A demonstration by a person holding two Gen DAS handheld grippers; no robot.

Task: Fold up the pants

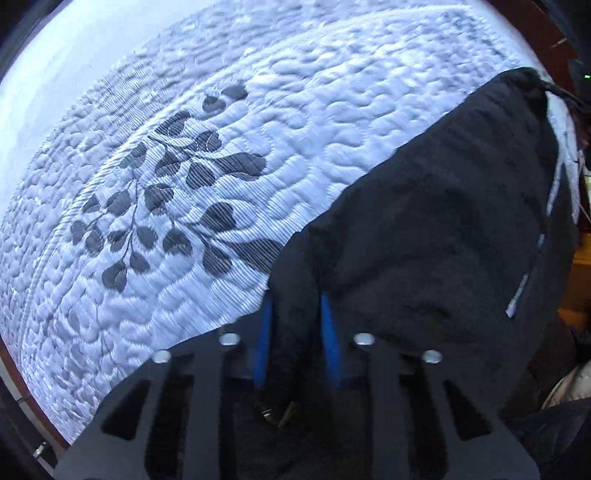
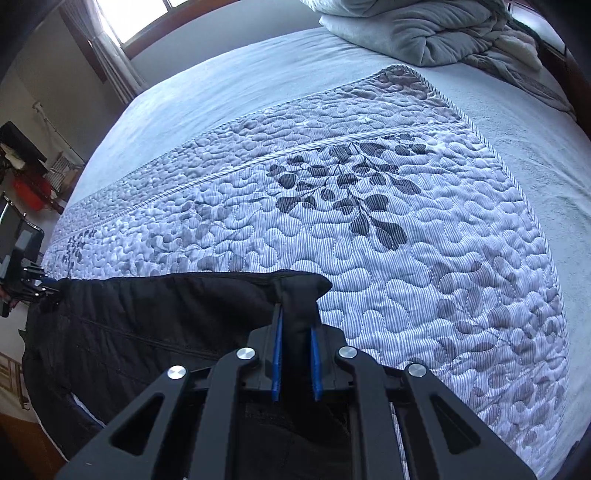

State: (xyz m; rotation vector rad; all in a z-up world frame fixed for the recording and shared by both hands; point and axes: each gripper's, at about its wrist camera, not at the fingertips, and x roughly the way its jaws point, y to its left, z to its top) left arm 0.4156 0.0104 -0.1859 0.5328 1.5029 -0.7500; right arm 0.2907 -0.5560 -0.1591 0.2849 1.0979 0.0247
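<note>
Black pants hang stretched between my two grippers above a quilted bedspread. My left gripper is shut on one corner of the pants, with the cloth bunched between its blue pads. The pants run up and to the right from there. My right gripper is shut on the other corner of the pants, which spread left towards the left gripper at the far left edge.
The white-and-grey quilt with a dark leaf pattern covers the bed. A pile of grey bedding lies at the head of the bed. A window and cluttered furniture stand to the left.
</note>
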